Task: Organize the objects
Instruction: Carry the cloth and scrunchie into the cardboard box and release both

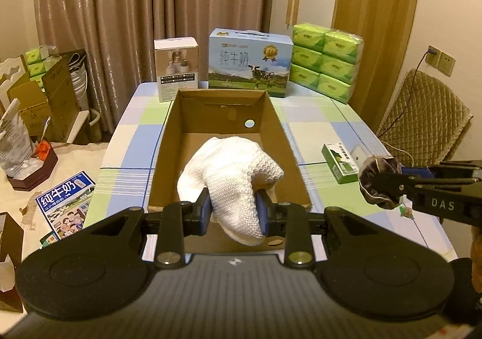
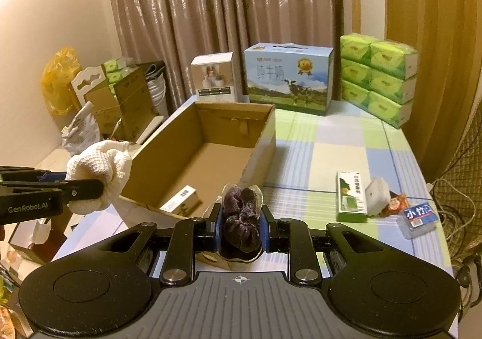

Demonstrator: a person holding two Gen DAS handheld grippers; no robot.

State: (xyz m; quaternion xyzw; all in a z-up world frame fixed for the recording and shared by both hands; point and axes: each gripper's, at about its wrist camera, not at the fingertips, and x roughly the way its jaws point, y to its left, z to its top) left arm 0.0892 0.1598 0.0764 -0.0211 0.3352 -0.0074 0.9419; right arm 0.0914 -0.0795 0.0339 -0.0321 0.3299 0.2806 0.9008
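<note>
Mid-carry toward the cardboard box [image 1: 229, 140]: left claw [image 1: 232, 212] clamped on a white knitted cloth [image 1: 232, 176] held above the box's near end, right claw [image 2: 241, 224] clamped on a dark purple scrunchie in clear wrapping [image 2: 242, 218], just short of the box's near corner. Next, probably, bringing each bundle over the box's bare floor and parting the jaws only once clear of the walls. Only in the right wrist view: a small carton [image 2: 180, 202] lying inside the box, plus a blue-labelled pack [image 2: 418, 217] on the surface [image 2: 331, 140]; hidden behind the cloth from the left
</note>
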